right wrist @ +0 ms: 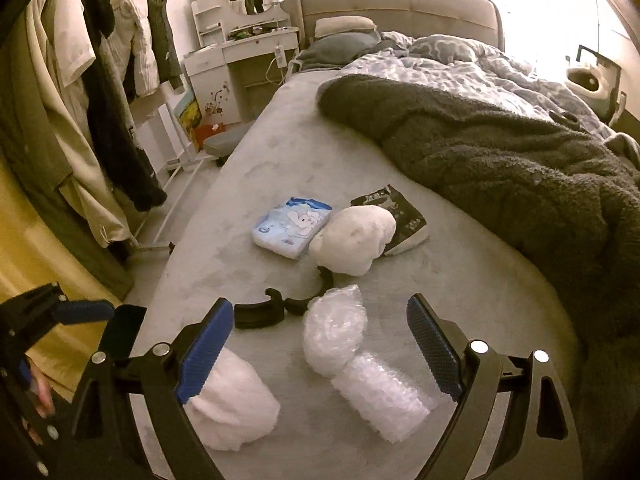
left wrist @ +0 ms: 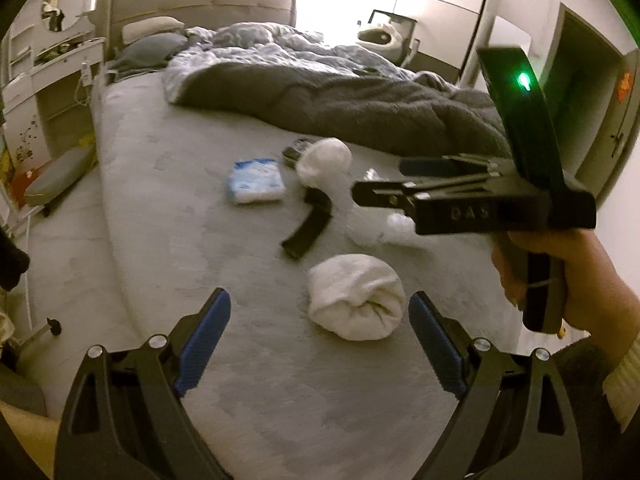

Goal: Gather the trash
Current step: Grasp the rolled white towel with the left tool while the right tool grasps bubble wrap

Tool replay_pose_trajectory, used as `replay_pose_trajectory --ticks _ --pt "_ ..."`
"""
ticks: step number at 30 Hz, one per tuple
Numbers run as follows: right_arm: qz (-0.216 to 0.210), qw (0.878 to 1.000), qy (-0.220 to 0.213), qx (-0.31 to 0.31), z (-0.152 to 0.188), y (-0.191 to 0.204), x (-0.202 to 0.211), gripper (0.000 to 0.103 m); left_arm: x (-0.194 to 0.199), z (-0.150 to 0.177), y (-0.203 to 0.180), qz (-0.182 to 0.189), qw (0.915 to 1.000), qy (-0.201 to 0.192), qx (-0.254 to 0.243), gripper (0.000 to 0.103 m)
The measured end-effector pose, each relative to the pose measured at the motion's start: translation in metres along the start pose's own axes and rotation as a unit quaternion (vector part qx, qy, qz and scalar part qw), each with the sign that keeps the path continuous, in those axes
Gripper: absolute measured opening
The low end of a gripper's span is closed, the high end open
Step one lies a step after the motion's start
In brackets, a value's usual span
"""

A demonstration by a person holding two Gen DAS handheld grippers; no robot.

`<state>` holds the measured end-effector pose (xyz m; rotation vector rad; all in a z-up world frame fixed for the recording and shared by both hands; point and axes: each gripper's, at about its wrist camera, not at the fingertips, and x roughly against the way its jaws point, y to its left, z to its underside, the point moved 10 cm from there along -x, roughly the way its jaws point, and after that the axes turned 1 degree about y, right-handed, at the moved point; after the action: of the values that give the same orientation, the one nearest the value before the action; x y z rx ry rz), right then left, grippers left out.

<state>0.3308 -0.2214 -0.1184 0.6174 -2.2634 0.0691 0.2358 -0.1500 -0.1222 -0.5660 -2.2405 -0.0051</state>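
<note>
1. The left hand-held gripper (left wrist: 320, 340) sits at the bottom of the left wrist view, its jaws wide apart and holding nothing.
2. A white wad (left wrist: 356, 302) lies on the bed (left wrist: 160, 200) between those jaws, nearer the right pad, not pressed by either.
3. The right hand-held gripper (right wrist: 320, 344) fills the bottom of the right wrist view, jaws wide and empty; in the left wrist view it shows at centre right, held in a hand (left wrist: 572, 280).
4. A bubble wrap bundle (right wrist: 352, 356) lies on the bed between the right jaws, touching neither pad.
5. A fluffy white wad (right wrist: 228, 396) lies at lower left of the right wrist view, partly behind the left pad.
6. Further up the bed, near mid-frame, lie a blue tissue pack (right wrist: 290, 226), a white lump (right wrist: 352, 240) and a dark packet (right wrist: 404, 210).
7. Black clips (right wrist: 276, 308) lie between the lump and the bubble wrap.
8. A grey blanket (right wrist: 500, 160) covers the bed's upper right.
</note>
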Motion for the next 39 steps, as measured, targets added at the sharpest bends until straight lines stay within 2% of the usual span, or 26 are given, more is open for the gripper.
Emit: replay_pose_trajectory --ticks 7,8,10,12,16,30,32,36,39 --pt "-0.014 1.0 0.009 0.018 0.008 -0.003 -0.004 0.088 -0.033 0.004 -0.017 -0.003 0.9994 0.027 -0.019 0.092" --pt "-0.018 1.0 0.009 0.019 0.008 -0.003 -0.003 0.082 -0.036 0.005 -0.019 -0.002 0.9994 0.028 -0.021 0.092" --pt "-0.021 0.999 0.011 0.022 0.01 -0.003 -0.003 0.076 -0.043 0.005 -0.024 0.001 0.9992 0.032 -0.024 0.092" --pt "-0.028 0.999 0.013 0.023 0.013 -0.004 -0.003 0.074 -0.049 0.007 -0.027 0.003 0.999 0.036 -0.026 0.092" --pt "-0.032 0.999 0.015 0.024 0.018 -0.007 -0.002 0.064 -0.061 0.009 -0.03 0.003 0.9988 0.041 -0.026 0.092" --pt "-0.048 0.999 0.018 0.015 0.02 -0.011 -0.005 0.052 -0.087 0.006 -0.025 -0.003 0.9987 0.05 -0.006 0.07" --pt "-0.051 0.998 0.018 0.013 0.019 -0.01 -0.006 0.05 -0.084 0.007 -0.025 -0.003 0.9988 0.048 -0.007 0.062" --pt "-0.05 0.998 0.019 0.013 0.016 -0.006 -0.009 0.048 -0.076 0.007 -0.023 0.008 0.9991 0.042 0.0 0.054" --pt "-0.044 0.999 0.026 0.014 0.017 -0.005 -0.013 0.038 -0.069 0.006 -0.019 0.006 0.9993 0.036 0.003 0.052"
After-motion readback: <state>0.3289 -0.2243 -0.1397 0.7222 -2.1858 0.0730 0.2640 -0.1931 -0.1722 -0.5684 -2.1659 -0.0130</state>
